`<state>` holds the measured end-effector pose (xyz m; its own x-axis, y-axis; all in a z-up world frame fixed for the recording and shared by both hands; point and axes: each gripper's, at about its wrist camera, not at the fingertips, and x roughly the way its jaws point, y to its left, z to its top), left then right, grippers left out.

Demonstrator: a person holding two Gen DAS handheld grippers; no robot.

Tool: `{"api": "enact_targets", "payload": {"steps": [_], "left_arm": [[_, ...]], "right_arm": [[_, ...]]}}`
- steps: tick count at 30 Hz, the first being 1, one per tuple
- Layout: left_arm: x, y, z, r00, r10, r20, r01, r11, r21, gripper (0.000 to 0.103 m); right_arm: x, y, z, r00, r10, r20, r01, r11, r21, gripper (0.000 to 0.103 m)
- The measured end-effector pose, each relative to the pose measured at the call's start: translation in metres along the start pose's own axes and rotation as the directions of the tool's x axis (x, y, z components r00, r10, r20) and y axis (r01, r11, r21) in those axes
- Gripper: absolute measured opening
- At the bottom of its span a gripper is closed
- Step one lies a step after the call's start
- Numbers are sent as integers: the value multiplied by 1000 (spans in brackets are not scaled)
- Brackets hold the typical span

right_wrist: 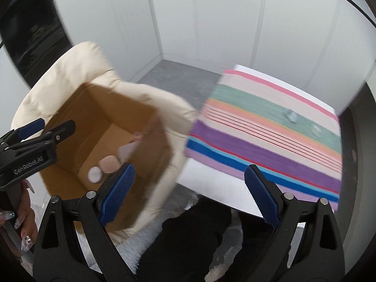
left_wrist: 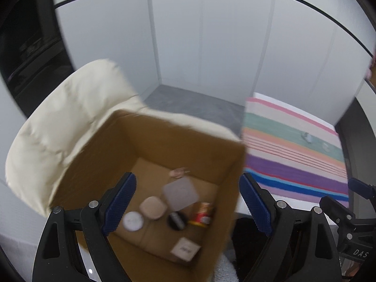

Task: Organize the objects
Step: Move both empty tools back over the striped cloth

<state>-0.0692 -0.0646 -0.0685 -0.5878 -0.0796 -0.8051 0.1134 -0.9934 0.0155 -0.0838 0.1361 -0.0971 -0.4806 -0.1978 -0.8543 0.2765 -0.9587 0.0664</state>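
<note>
An open cardboard box (left_wrist: 164,136) (right_wrist: 70,108) sits on a cream padded seat (left_wrist: 70,117) (right_wrist: 70,70). On its floor lie a white disc (left_wrist: 132,221) (right_wrist: 94,174), a beige rounded case (left_wrist: 152,208) (right_wrist: 108,163), a grey translucent square (left_wrist: 179,193), a black round item (left_wrist: 176,221), a red can (left_wrist: 202,213) and a small white box (left_wrist: 185,249). My left gripper (left_wrist: 188,178) (right_wrist: 55,123) hovers over the box, open and holding nothing. My right gripper (right_wrist: 189,168) (left_wrist: 340,192) is open and holding nothing too, above the gap between the seat and the table.
A white table (right_wrist: 211,185) at the right carries a striped cloth (left_wrist: 293,155) (right_wrist: 270,129) with two small clear objects (left_wrist: 306,137) (right_wrist: 290,116) on it. A hand with long decorated nails (right_wrist: 23,223) holds the left gripper. Black-clad legs (right_wrist: 188,235) fill the lower middle.
</note>
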Motion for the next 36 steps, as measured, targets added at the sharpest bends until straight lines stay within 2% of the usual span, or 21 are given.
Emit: {"api": "enact_targets", "payload": {"steps": [5,12,17,20,25,32,36], "left_arm": [[3,-60,9,998,-66,-1,65,993,103,90],[3,-137,15,988,-156,-15,155,965,209,90],[-1,-177,18,974,-226,-11,222,946,235,90],[-2,-202,17,973,-229,-10,222,934,279,90],[9,-240,20,965,-257,-55,261,913,314,90],[46,-285,42,961,-273,-53,273,890,365,90],[93,-308,58,973,-228,-38,226,905,361,90]], "right_arm": [[-16,-63,-15,997,-80,-2,80,992,101,96],[-36,-141,-40,987,-160,-17,160,958,239,96],[-46,-195,-59,978,-204,-35,204,924,323,96],[-48,-220,-68,973,-225,-46,226,905,360,96],[-42,-252,-75,968,-240,-68,247,885,394,96],[-15,-288,-63,963,-258,-83,269,875,403,96],[15,-313,-48,963,-250,-97,268,880,393,96]]}}
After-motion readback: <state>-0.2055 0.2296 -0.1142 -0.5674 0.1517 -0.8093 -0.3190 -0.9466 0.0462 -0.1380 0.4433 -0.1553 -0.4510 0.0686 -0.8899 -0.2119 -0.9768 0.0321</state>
